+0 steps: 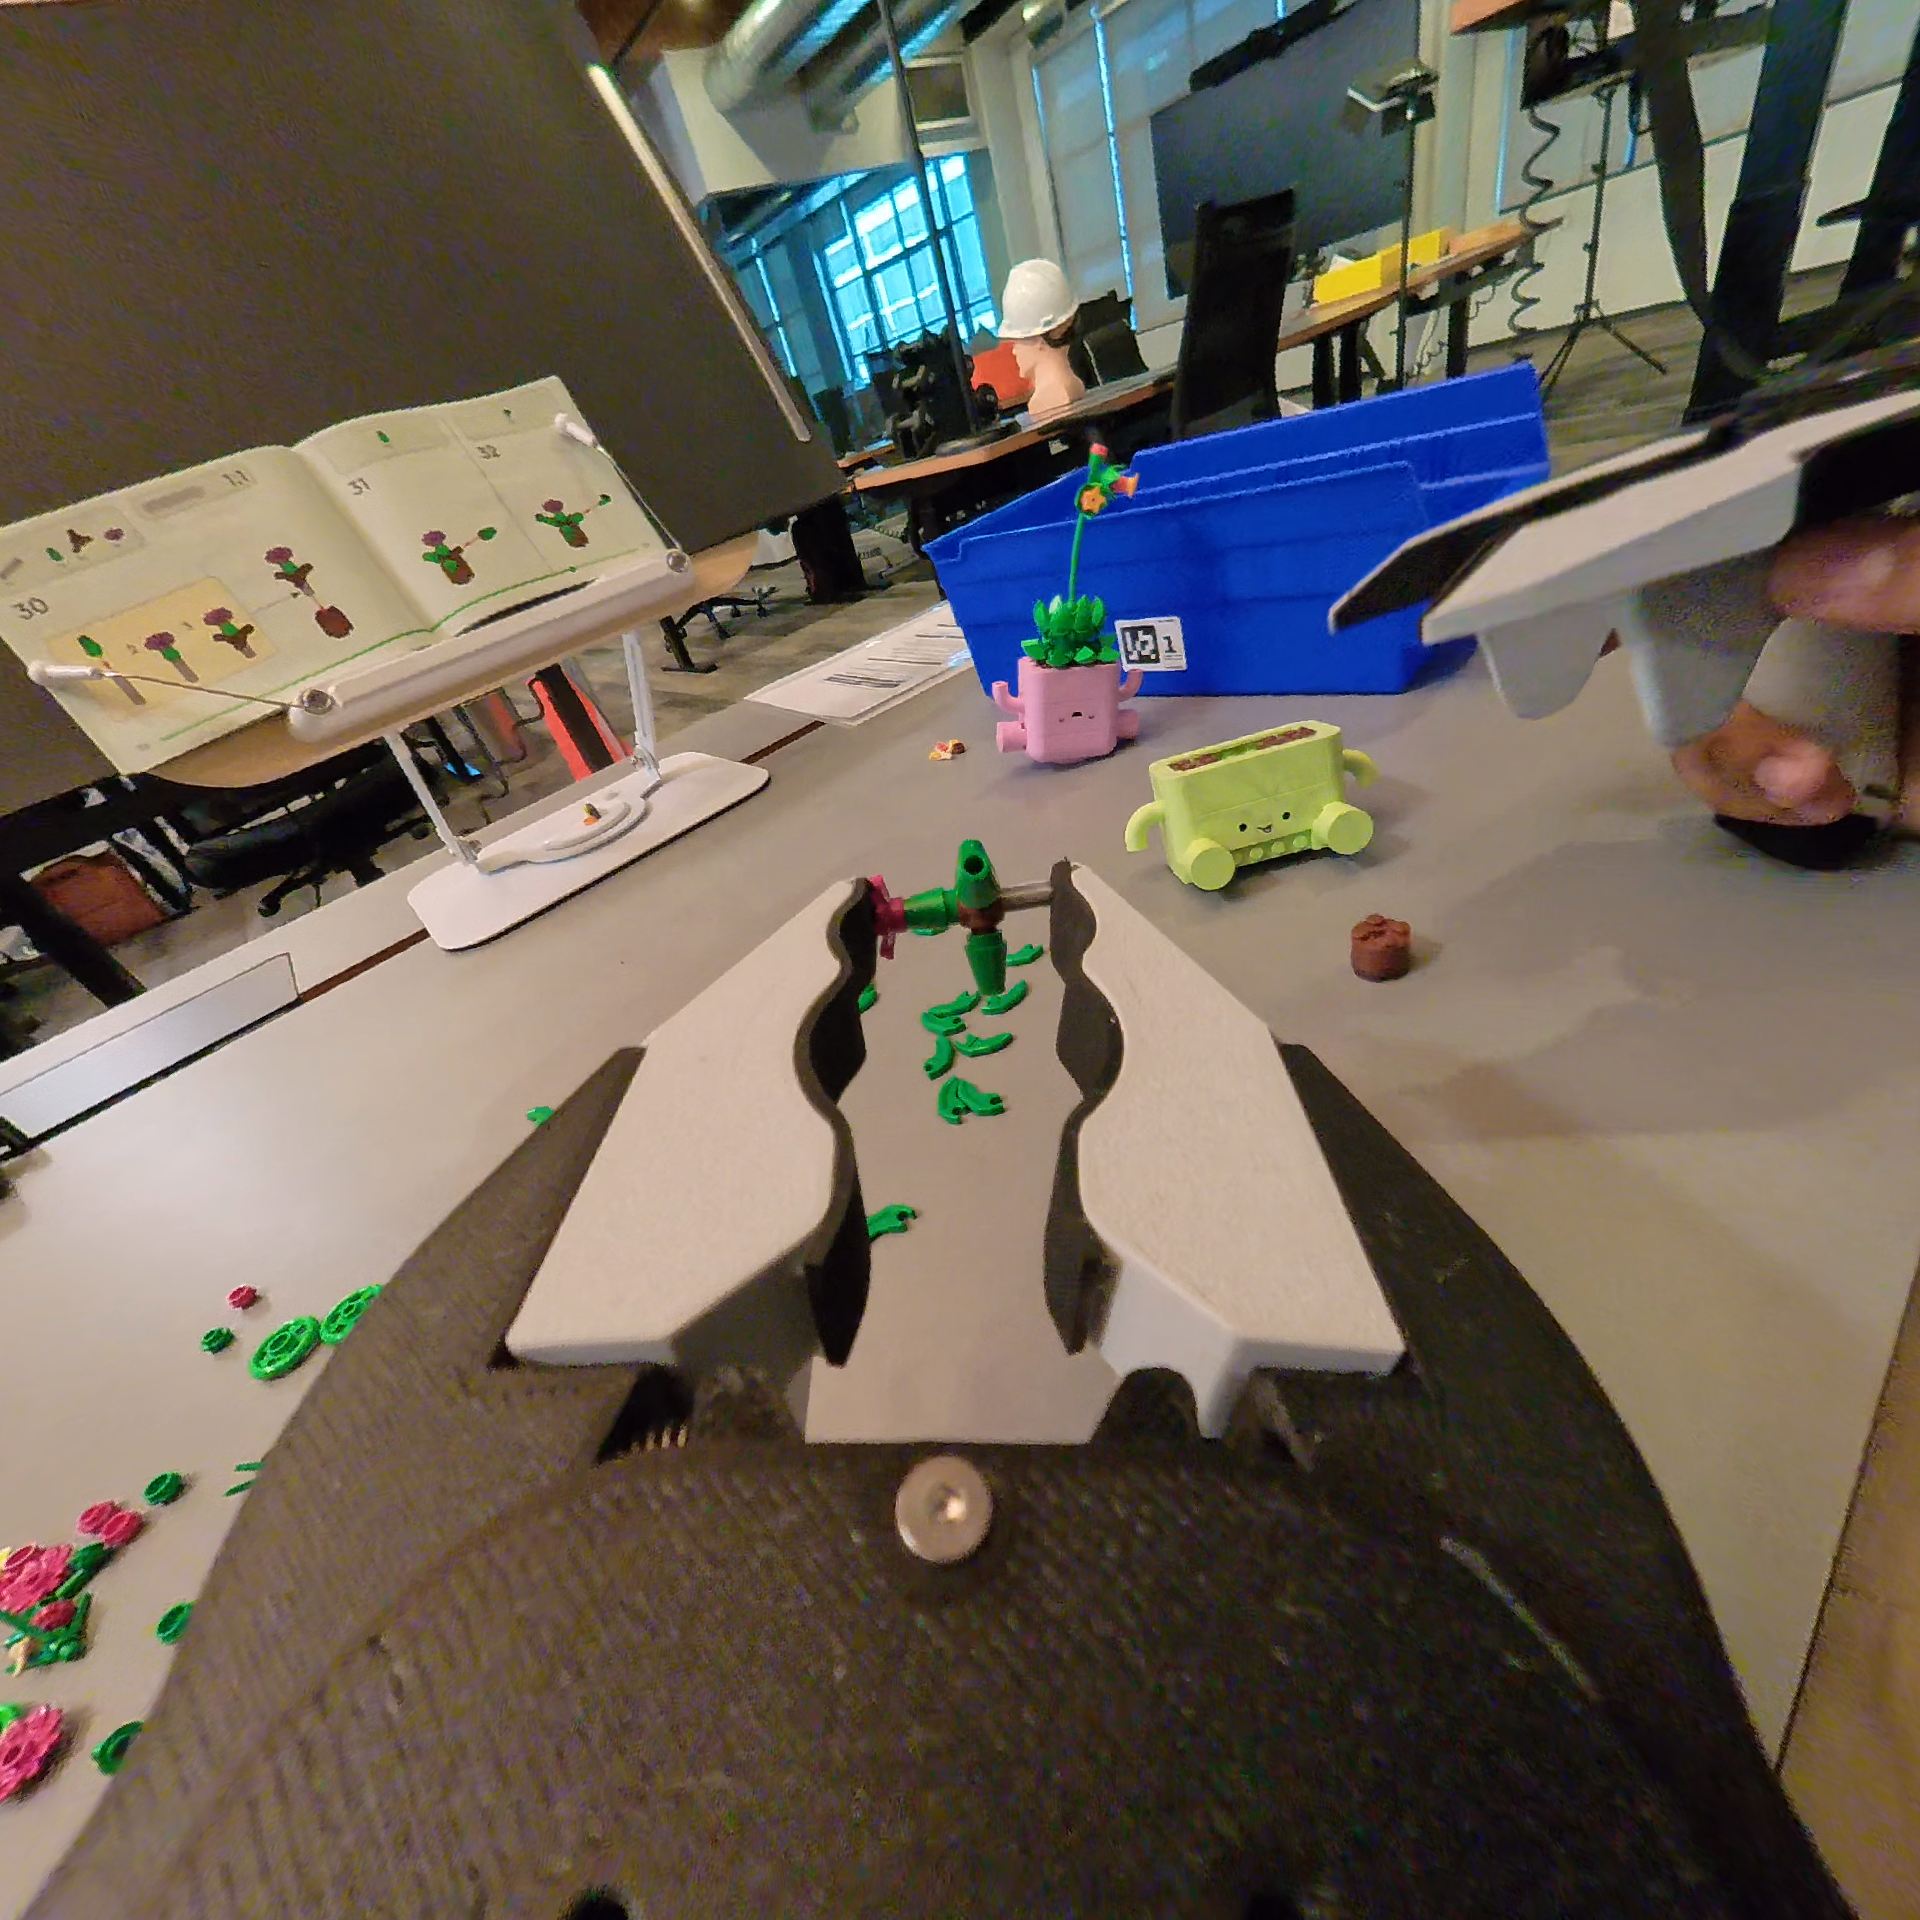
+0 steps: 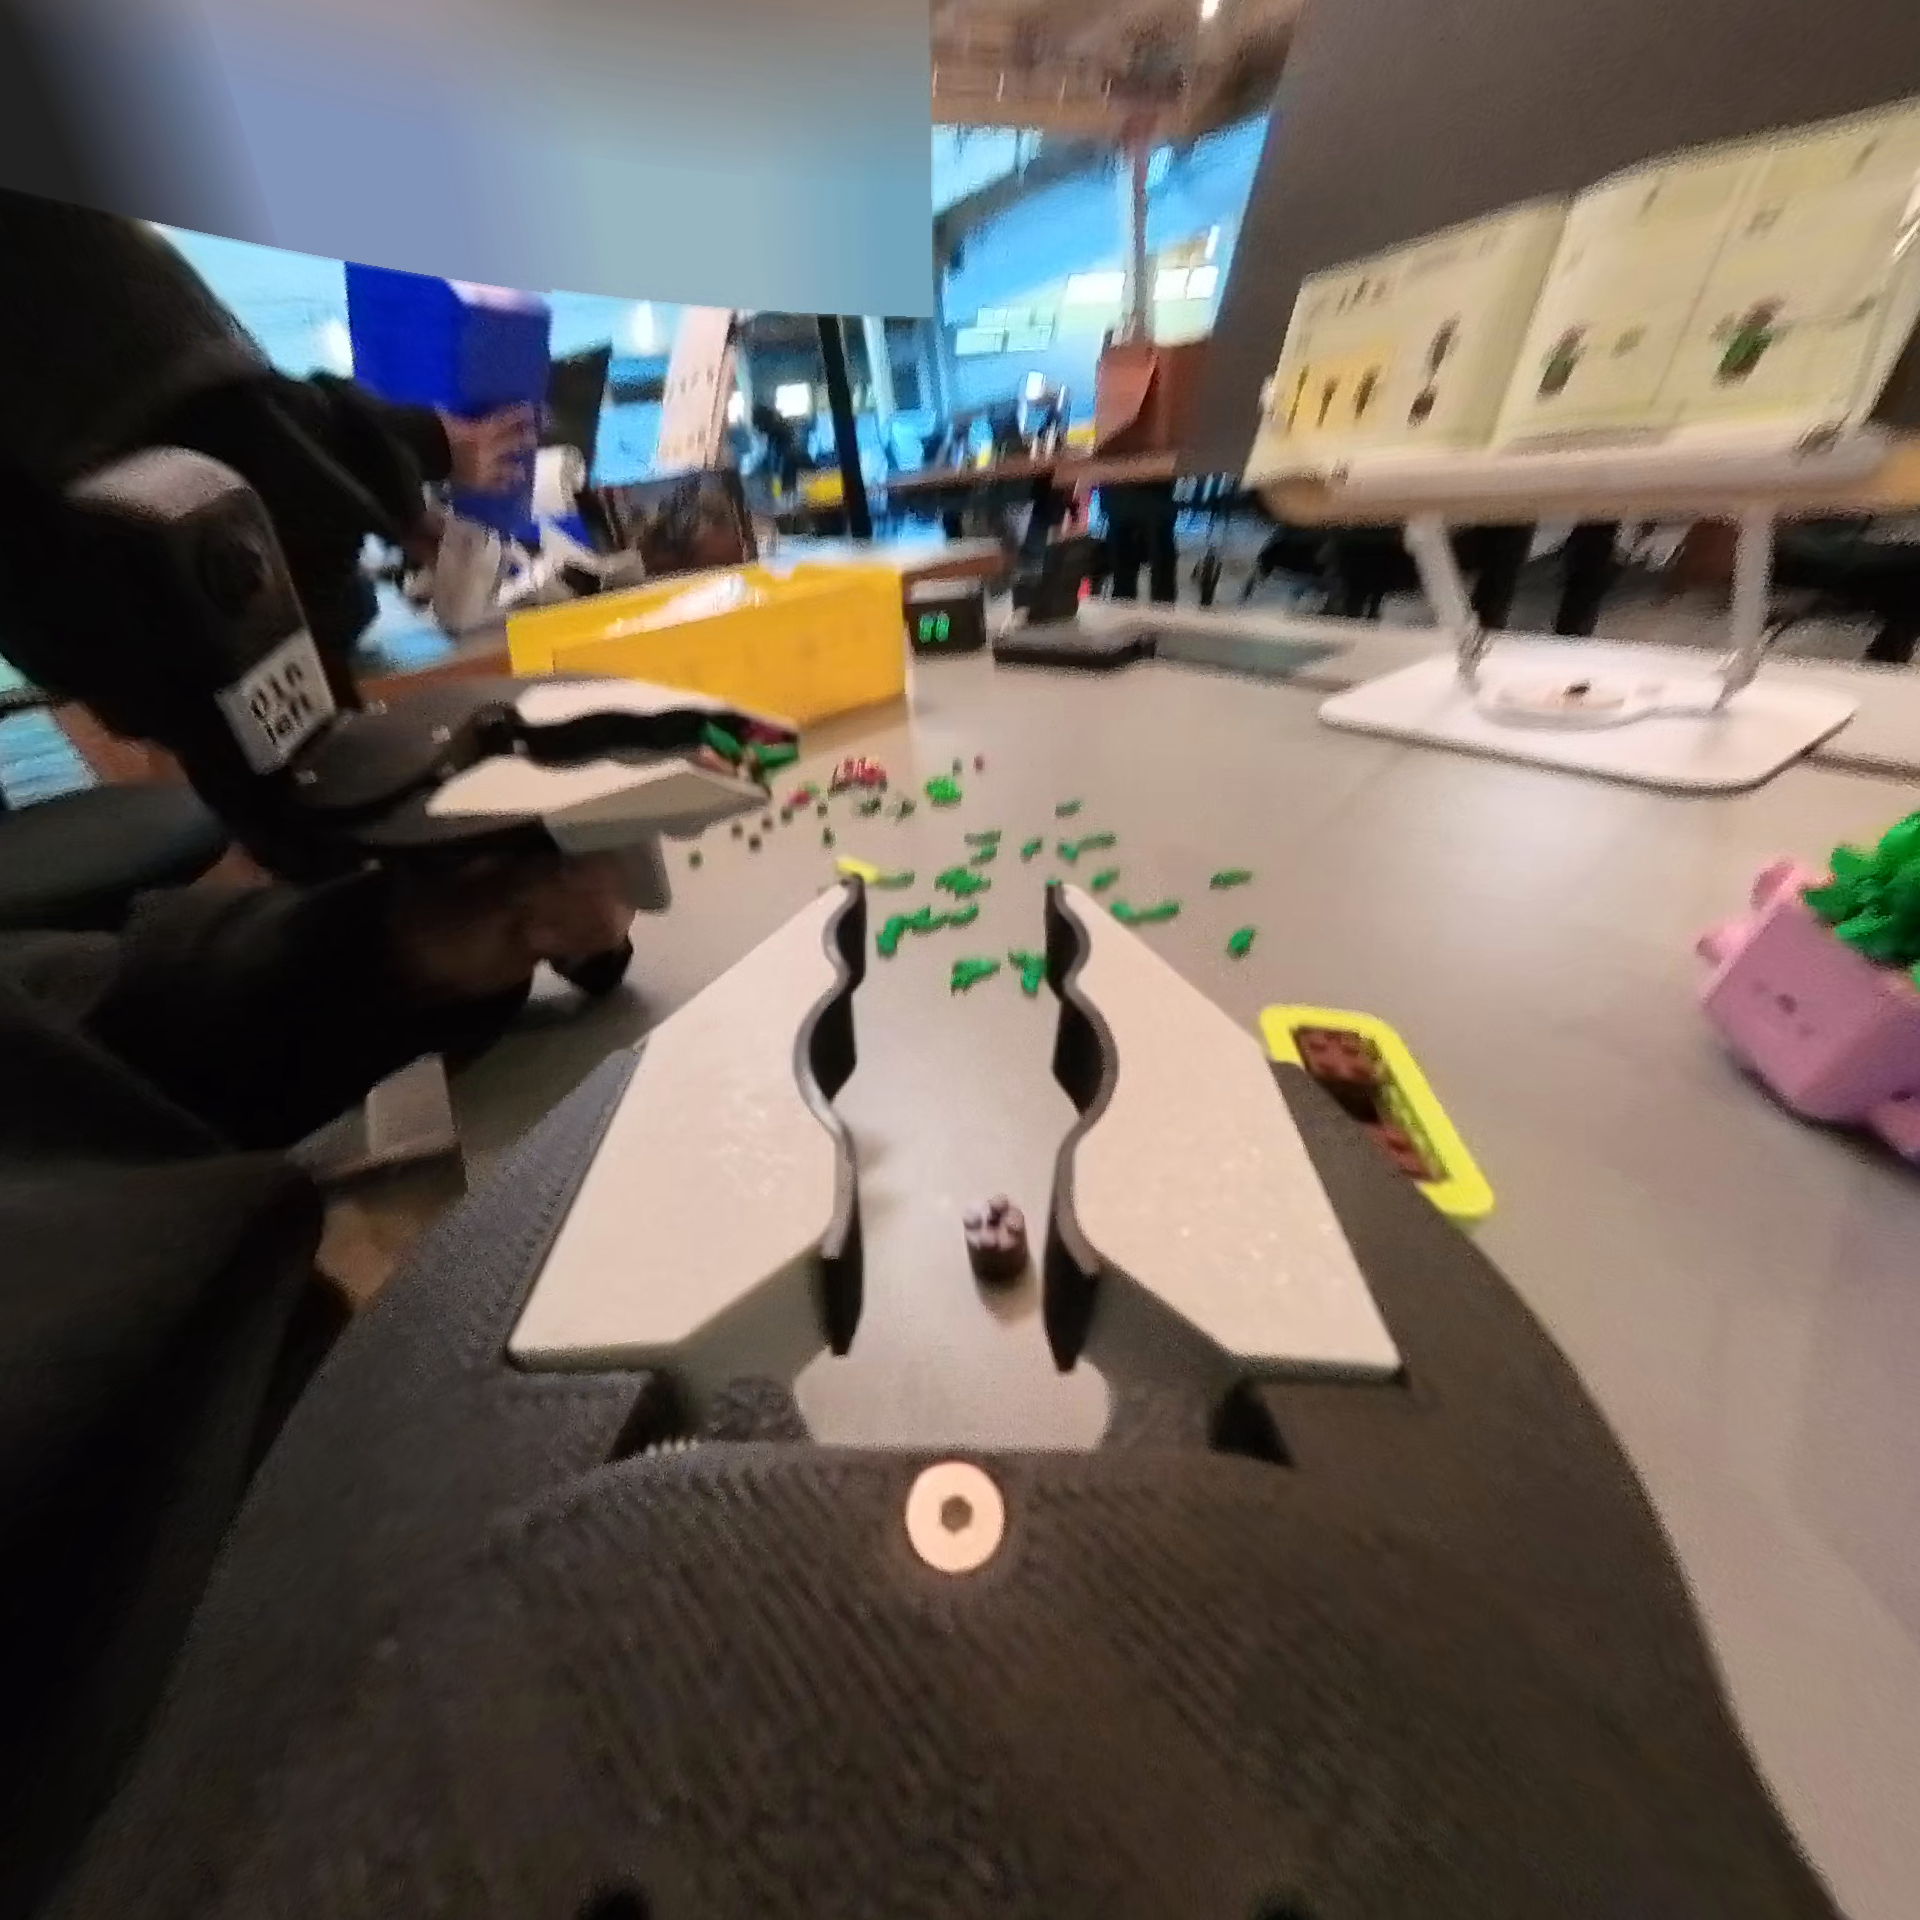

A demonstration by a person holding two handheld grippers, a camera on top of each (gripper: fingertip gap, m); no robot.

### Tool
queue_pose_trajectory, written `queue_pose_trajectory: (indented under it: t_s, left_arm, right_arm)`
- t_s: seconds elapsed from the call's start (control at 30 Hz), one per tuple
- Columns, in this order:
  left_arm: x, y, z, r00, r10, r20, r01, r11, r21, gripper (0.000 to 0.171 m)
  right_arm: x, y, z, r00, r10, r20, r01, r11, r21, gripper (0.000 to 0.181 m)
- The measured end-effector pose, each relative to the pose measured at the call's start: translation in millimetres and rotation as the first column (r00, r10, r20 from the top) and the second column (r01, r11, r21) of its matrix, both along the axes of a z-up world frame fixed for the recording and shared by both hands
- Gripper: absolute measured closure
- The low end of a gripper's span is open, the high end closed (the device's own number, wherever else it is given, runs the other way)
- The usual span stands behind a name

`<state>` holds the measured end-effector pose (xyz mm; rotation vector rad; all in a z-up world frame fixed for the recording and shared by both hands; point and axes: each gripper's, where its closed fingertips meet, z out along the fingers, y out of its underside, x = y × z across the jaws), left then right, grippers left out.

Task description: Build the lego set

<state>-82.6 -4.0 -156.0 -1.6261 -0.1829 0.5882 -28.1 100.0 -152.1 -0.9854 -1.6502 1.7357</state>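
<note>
My left gripper (image 1: pixel 961 902) is shut on a small flower stem piece (image 1: pixel 971 909), green cones on a brown hub with a magenta flower at its left tip, held crosswise above the grey table (image 1: pixel 1558 1039). My right gripper (image 2: pixel 954 904) is open and low over the table, with a small brown round piece (image 2: pixel 995 1242) standing between its fingers; the same brown piece shows in the left wrist view (image 1: pixel 1380 945). The right gripper also shows at the upper right of the left wrist view (image 1: pixel 1392 613). A lime green planter (image 1: pixel 1252 800) and a pink planter with a green plant (image 1: pixel 1065 698) stand on the table.
Loose green leaf pieces (image 1: pixel 966 1039) lie under my left gripper, green rings and pink flowers (image 1: pixel 62 1600) at the left. An open instruction booklet on a white stand (image 1: pixel 343 561) is at the back left, blue bins (image 1: pixel 1299 561) behind the planters, a yellow bin (image 2: pixel 727 634) farther off. To the lime green planter (image 1: pixel 1252 800): right tips about 9 cm, left tips about 15 cm.
</note>
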Motion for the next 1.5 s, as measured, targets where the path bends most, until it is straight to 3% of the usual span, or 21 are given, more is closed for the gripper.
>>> queue_pose_trajectory:
  t_s: [0.17,0.53,1.23,1.4,1.5]
  left_arm:
    - [0.1,0.2,-0.3,1.000,-0.001,0.000,0.001,1.000,-0.002,0.140]
    - [1.2,1.1,-1.0,1.000,-0.009,-0.003,0.009,1.000,-0.008,0.140]
    - [10.4,6.5,-4.7,0.997,-0.042,-0.058,0.039,0.998,-0.052,0.140]
    - [17.1,10.1,-7.7,0.993,-0.072,-0.090,0.064,0.994,-0.084,0.140]
    - [24.4,15.6,-13.7,0.986,-0.103,-0.134,0.084,0.987,-0.139,0.140]
  right_arm:
    - [4.0,0.1,-28.2,0.973,0.115,0.200,-0.130,0.990,0.060,0.144]
    - [-0.5,-7.2,-84.4,0.907,0.011,0.420,-0.169,0.925,0.339,0.148]
    - [6.0,-17.2,-91.1,0.893,0.060,0.446,-0.241,0.901,0.362,0.158]
    - [3.8,-13.4,-78.3,0.916,0.064,0.396,-0.200,0.928,0.313,0.153]
    - [0.1,-16.2,-56.2,0.944,0.086,0.319,-0.160,0.964,0.212,0.146]
